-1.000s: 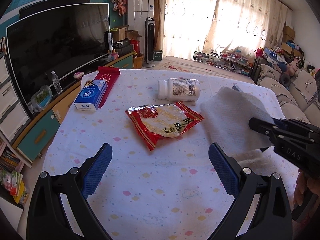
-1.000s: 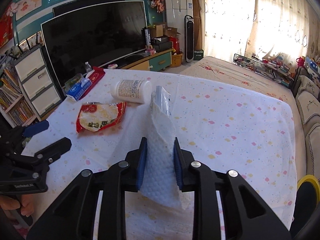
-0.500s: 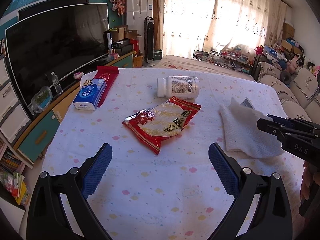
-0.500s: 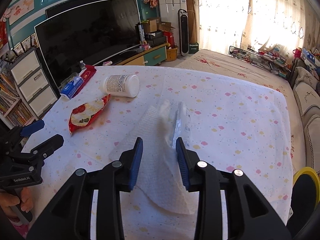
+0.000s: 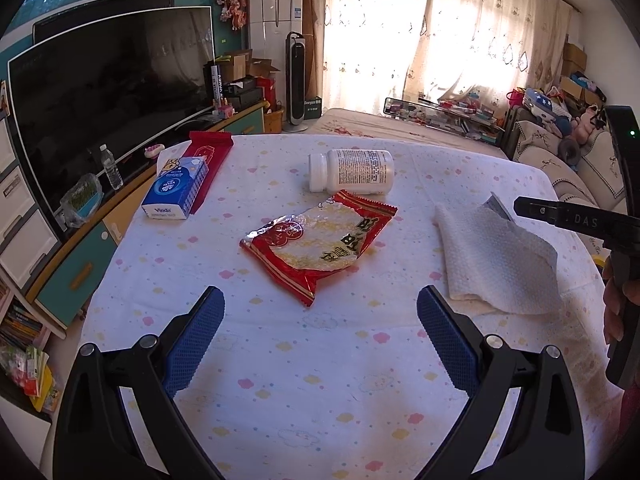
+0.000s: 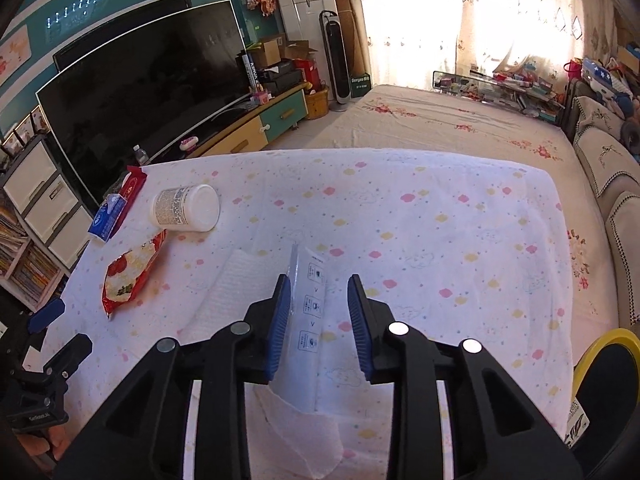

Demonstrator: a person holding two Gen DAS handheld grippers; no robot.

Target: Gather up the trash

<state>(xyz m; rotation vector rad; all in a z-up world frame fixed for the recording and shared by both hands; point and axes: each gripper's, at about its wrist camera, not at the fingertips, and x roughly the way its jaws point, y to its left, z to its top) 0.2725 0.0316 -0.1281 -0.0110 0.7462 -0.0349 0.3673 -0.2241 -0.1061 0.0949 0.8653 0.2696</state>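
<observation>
**Four bits of litter on the spotted cloth, both claws spread**

From the left wrist camera: the left gripper [image 5: 320, 332] hangs over the near part of the white, pastel-spotted tablecloth [image 5: 304, 392], its blue-padded fingers [image 5: 194, 338] spread wide with nothing between them. Ahead I count one crumpled red foil snack wrapper [image 5: 320, 242] lying flat in the middle, and one white plastic pill bottle [image 5: 352, 171] on its side just behind it, almost touching the wrapper's far corner. To the right lies one rumpled white paper towel [image 5: 498, 264] with the corner of a thin clear plastic packet [image 5: 496, 205] poking out at its far edge. The black tip of the right gripper [image 5: 568, 216] reaches in above that towel. At the far left edge sits one blue tissue pack [image 5: 176, 194] — a flat red packet [image 5: 210, 160] lies beside and partly under it. Beyond, a big dark television [image 5: 108, 100].

From the right wrist camera: the right gripper [image 6: 320, 320] stands part-open over the same packet [image 6: 308, 312]; the packet rests between the blue pads [image 6: 278, 320], close against the left one — whether they touch I cannot tell — well clear of the right, not clamped. The towel [image 6: 240, 292] spreads beneath and to the left. Wrapper [image 6: 132, 276], bottle [image 6: 186, 208] and tissue pack [image 6: 108, 216] sit further left.
</observation>
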